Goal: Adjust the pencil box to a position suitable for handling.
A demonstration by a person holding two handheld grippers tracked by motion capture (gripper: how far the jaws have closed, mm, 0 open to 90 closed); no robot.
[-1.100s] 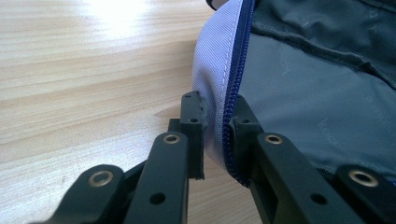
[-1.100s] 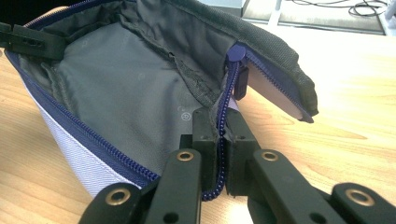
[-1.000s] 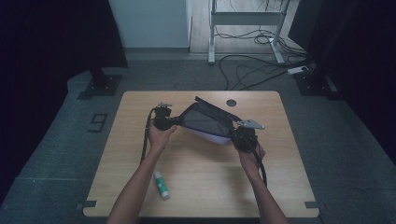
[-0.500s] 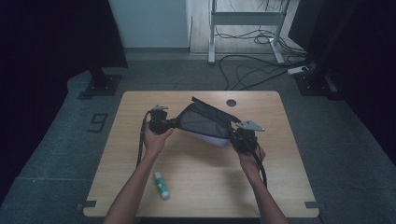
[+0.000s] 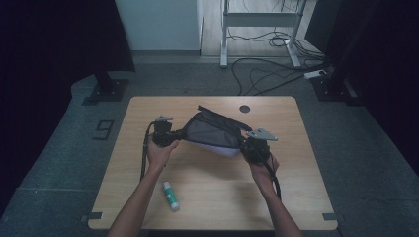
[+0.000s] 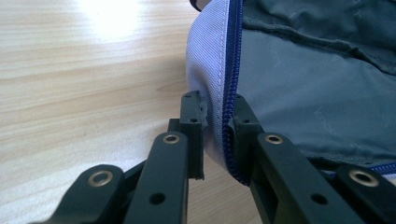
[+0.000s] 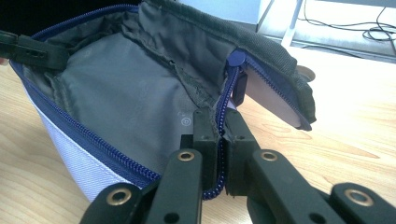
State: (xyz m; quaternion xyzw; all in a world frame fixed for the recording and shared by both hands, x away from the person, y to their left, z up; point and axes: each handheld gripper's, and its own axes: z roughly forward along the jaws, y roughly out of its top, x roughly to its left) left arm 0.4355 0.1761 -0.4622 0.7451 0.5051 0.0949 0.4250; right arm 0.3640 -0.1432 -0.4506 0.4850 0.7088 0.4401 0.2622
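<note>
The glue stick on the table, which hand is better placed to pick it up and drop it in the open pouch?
Probably left. The glue stick lies beside the left forearm, and the left gripper is closer to it than the right gripper. Both clamp the pouch rim, so one must let go.

The left tongs now sit slightly farther toward the left edge of the worktop than a second ago, carrying their clamped end of the pouch with them. The pouch is drawn out longer and tauter between the left tongs and the right tongs, and its open mouth gapes a little wider.
</note>
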